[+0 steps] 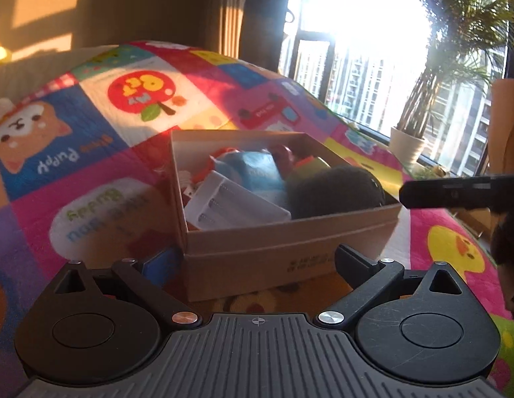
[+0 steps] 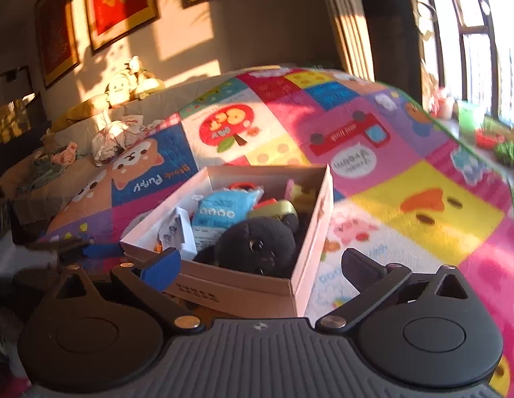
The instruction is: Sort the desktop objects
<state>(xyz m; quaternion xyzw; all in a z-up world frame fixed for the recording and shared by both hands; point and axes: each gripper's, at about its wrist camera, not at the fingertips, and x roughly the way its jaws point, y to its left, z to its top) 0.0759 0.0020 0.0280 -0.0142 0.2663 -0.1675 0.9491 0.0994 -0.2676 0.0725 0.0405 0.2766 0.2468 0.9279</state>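
Observation:
An open cardboard box (image 1: 290, 248) stands on a colourful mat. It holds a black plush toy (image 1: 333, 192), a blue packet (image 1: 257, 172), a white plastic holder (image 1: 237, 205) and small red and green items. My left gripper (image 1: 253, 262) is open just in front of the box's near wall, gripping nothing. In the right wrist view the same box (image 2: 243, 285) shows the plush toy (image 2: 257, 245), the packet (image 2: 223, 212) and a gold roll (image 2: 276, 209). My right gripper (image 2: 260, 268) is open at the box's near corner, its pads pressing nothing. Each view shows one finger of the other gripper beside the box.
The patchwork mat (image 1: 91, 99) with cartoon pictures spreads all around the box. A potted palm (image 1: 409, 142) stands at a bright window on the right. A sofa with soft toys (image 2: 124, 89) and crumpled cloth lies behind on the left. A green cup (image 2: 469, 116) sits on the sill.

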